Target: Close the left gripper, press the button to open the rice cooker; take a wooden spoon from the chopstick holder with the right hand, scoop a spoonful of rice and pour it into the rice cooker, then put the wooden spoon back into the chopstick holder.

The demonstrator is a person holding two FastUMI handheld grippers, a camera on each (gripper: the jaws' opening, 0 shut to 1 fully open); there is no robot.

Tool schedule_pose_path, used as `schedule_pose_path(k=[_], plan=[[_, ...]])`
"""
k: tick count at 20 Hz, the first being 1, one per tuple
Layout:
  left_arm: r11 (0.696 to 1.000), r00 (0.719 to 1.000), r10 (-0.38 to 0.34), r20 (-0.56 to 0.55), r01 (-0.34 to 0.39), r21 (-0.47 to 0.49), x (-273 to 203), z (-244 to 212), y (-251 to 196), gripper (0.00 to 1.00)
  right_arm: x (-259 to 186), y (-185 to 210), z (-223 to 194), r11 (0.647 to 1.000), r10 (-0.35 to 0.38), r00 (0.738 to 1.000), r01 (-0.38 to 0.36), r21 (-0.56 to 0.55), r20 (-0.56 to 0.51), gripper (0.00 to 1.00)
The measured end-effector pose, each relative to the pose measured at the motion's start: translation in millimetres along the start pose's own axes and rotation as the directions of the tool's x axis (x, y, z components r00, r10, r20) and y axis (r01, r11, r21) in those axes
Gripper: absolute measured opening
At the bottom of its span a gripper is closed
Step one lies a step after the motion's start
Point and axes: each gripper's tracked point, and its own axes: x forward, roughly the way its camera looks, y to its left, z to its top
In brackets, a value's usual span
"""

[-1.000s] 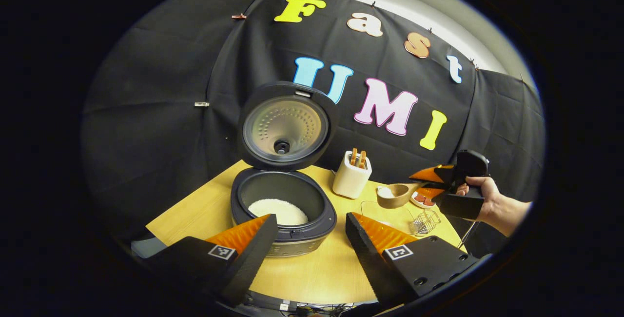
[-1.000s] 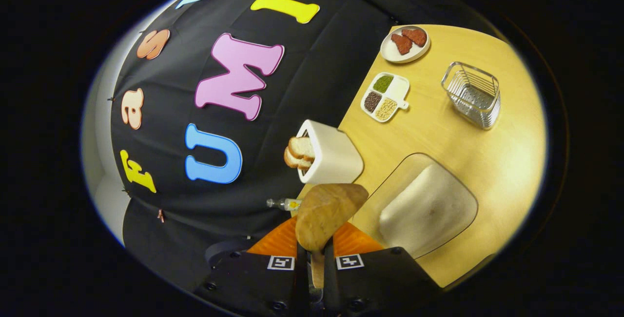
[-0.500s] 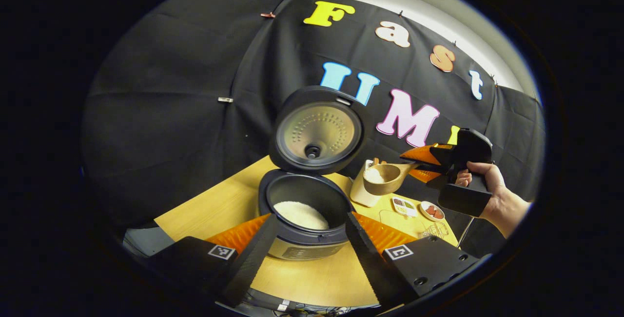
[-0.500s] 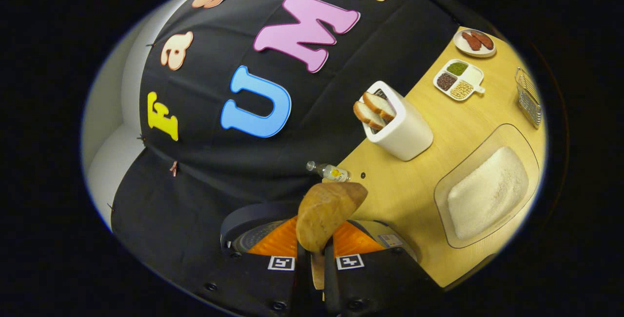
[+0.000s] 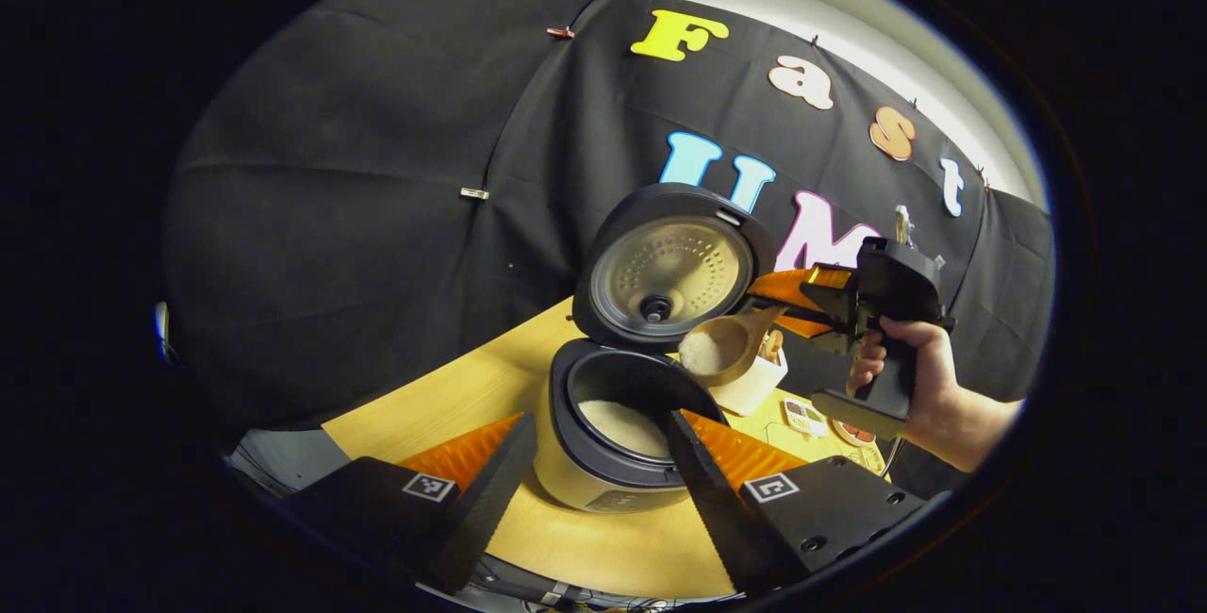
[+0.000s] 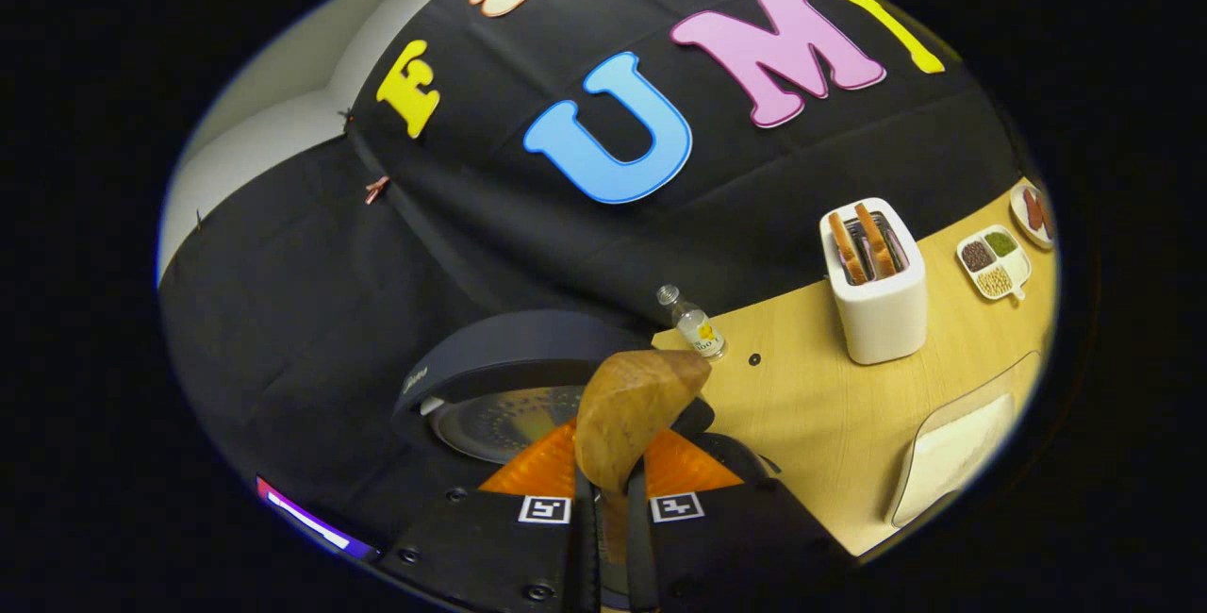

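One wooden spoon (image 5: pixel 721 351) of rice, right gripper (image 5: pixel 792 302) clamping it, above one open rice cooker (image 5: pixel 618 434).

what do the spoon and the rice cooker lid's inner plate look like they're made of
The spoon looks like matte, light brown wood with faint grain. The rice cooker lid's inner plate looks like dimpled metal with a dull sheen, inside a dark rim that is probably plastic.

Even overhead light; sharp centre, fisheye-warped edges.

Wooden table (image 6: pixel 811 405): rice cooker (image 5: pixel 613 462) (lid up), toaster (image 6: pixel 875 297), bottle (image 6: pixel 696 325).
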Motion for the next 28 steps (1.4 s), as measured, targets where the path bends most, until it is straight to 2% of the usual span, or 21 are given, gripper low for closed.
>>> schedule_pose_path(k=[4,10,12,15,20,22,25,28], plan=[[1.000,1.000,0.019,0.004,-0.019,0.018,-1,3,10,0.95,7,17,-27,0.982,0.036,0.999,-0.042,-0.182,-0.035,0.16],[0.999,0.999,0.032,0.006,-0.032,0.010,-4,4,18,0.95,10,37,-62,0.911,0.104,0.991,-0.130,-0.391,-0.087,0.16],[0.999,1.000,0.030,0.005,-0.030,0.015,-4,4,17,0.95,8,42,-70,0.872,0.134,0.986,-0.166,-0.461,-0.100,0.16],[0.999,1.000,0.020,0.006,-0.020,0.029,-5,4,14,0.95,1,51,-88,0.788,0.188,0.972,-0.233,-0.570,-0.138,0.16],[0.999,1.000,0.017,0.011,-0.017,0.040,-6,4,12,0.95,-12,53,-120,0.653,0.217,0.951,-0.309,-0.691,-0.220,0.16],[0.999,1.000,0.014,0.009,-0.015,0.042,-7,2,11,0.95,-16,50,-130,0.621,0.218,0.947,-0.321,-0.715,-0.236,0.16],[0.999,1.000,0.011,0.009,-0.012,0.047,-10,2,8,0.95,-22,46,-133,0.636,0.214,0.948,-0.318,-0.703,-0.236,0.16],[0.999,1.000,0.009,0.002,-0.009,0.049,-14,-1,5,0.95,-23,46,-123,0.694,0.209,0.956,-0.294,-0.657,-0.207,0.16]])
